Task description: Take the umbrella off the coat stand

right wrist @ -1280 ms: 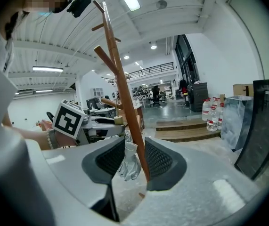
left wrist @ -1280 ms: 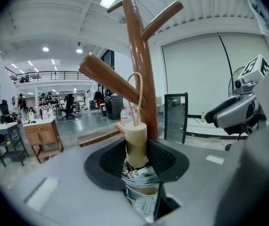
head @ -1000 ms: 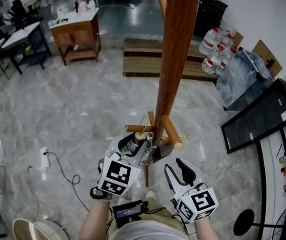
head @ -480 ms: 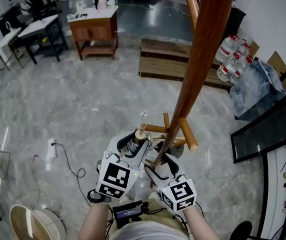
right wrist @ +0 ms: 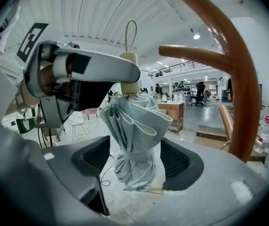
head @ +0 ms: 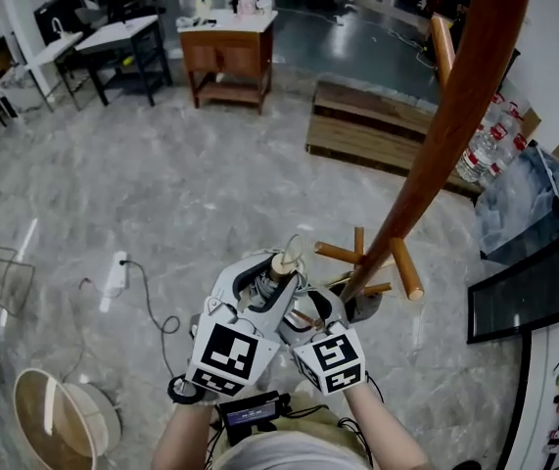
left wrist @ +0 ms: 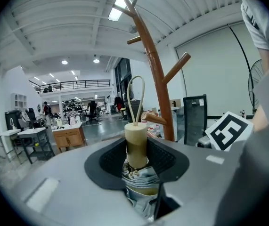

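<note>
A folded pale-blue umbrella (right wrist: pixel 136 140) with a cream handle (left wrist: pixel 136 145) and a thin cord loop (left wrist: pixel 135 98) is upright between my two grippers. My left gripper (left wrist: pixel 136 157) is shut on the handle; in the head view it (head: pixel 264 287) sits just left of the coat stand's (head: pixel 455 125) lower pegs (head: pixel 406 267). The loop stands free above the handle, apart from the pegs. My right gripper (right wrist: pixel 136 161) is open, and its jaws have just been opening. The bunched cloth stands between its pads with a gap on the left side. In the head view the right gripper (head: pixel 323 306) lies close beside the left.
The brown stand's trunk (right wrist: pixel 238 93) rises just right of the grippers. A wooden table (head: pixel 228 52), a low wooden platform (head: pixel 377 125) and water bottles (head: pixel 480 155) stand beyond. A black panel (head: pixel 534 282) is at right, a power strip with cable (head: pixel 116 272) at left.
My right gripper has swung left from the lower right to sit against the left one, with the umbrella's cloth now between its jaws. The left gripper has lifted slightly with the handle.
</note>
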`<state>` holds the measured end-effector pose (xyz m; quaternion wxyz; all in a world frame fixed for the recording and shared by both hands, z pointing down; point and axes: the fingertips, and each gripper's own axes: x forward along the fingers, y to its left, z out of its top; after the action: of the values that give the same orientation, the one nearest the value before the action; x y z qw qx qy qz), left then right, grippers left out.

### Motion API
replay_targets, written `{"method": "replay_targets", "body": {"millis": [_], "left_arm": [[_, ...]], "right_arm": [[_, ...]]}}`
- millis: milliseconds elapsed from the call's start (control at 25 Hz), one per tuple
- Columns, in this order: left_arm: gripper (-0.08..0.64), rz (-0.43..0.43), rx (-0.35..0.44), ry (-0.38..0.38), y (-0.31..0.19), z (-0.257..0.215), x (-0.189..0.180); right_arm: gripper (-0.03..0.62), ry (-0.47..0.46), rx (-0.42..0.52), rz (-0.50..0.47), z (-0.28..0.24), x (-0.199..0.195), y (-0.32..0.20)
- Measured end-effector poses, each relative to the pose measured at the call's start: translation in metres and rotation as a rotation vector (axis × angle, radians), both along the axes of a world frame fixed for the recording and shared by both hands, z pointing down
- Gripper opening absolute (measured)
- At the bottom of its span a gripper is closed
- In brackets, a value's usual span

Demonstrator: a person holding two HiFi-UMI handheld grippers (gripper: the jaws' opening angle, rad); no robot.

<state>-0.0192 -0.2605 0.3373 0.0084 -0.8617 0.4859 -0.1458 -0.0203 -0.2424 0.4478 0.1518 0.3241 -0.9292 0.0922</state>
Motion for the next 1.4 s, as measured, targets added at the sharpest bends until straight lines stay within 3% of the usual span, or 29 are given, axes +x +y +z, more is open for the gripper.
{"method": "replay_targets", "body": {"millis": [440, 960, 1400], "left_arm": [[0.154, -0.157, 0.017, 0.006, 0.032, -0.027, -0.047], [0.153, -0.351, 0.037, 0.009, 0.089, -0.039, -0.109], [0.152, -0.448, 0.035, -0.002, 0.127, -0.039, -0.128]], "right_arm": [[0.301, -0.066, 0.005, -0.215, -0.031, -0.064, 0.024], [0.284, -0.062, 0.005, -0.44, -0.037, -0.124, 0.086], [0.282, -0.067, -0.019, -0.532, -0.037, -0.144, 0.124]]}}
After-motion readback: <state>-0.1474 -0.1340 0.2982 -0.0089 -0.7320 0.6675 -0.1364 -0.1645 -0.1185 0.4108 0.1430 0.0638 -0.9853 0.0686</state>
